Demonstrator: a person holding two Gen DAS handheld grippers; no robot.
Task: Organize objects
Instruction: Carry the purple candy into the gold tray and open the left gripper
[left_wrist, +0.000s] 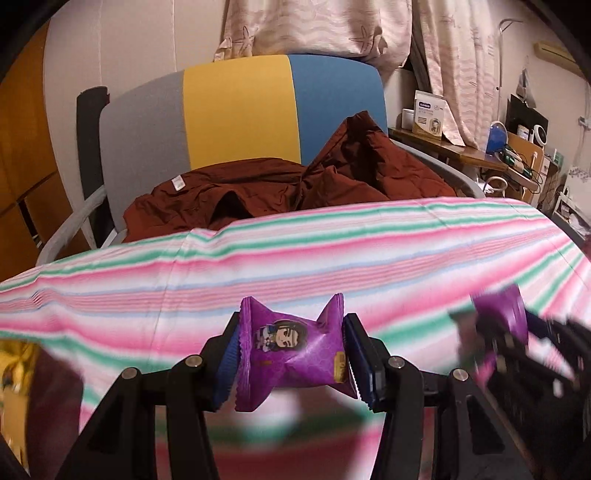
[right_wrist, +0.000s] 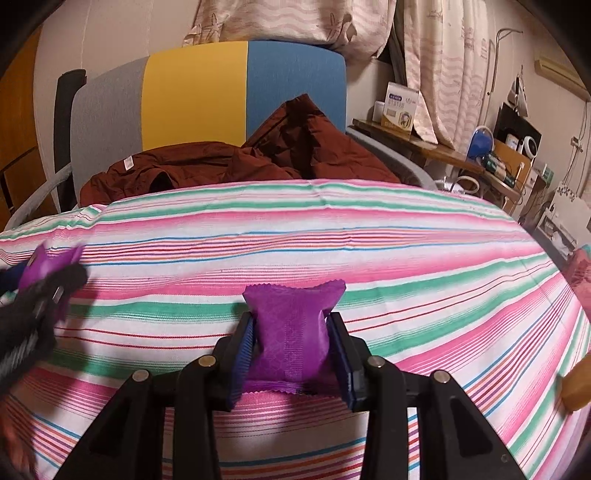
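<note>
In the left wrist view, a purple foil snack packet printed with a cartoon figure (left_wrist: 295, 354) is pinched between the jaws of the left gripper (left_wrist: 291, 360), above the pink-and-green striped cloth (left_wrist: 258, 258). In the right wrist view, a plain-backed purple foil packet (right_wrist: 293, 332) is clamped between the right gripper (right_wrist: 293, 347) jaws over the same cloth.

No legible text anywhere
The purple packet (left_wrist: 291, 350) bears only a cartoon figure; printing on the white-and-tan box (left_wrist: 428, 114) is too blurred to read
</note>
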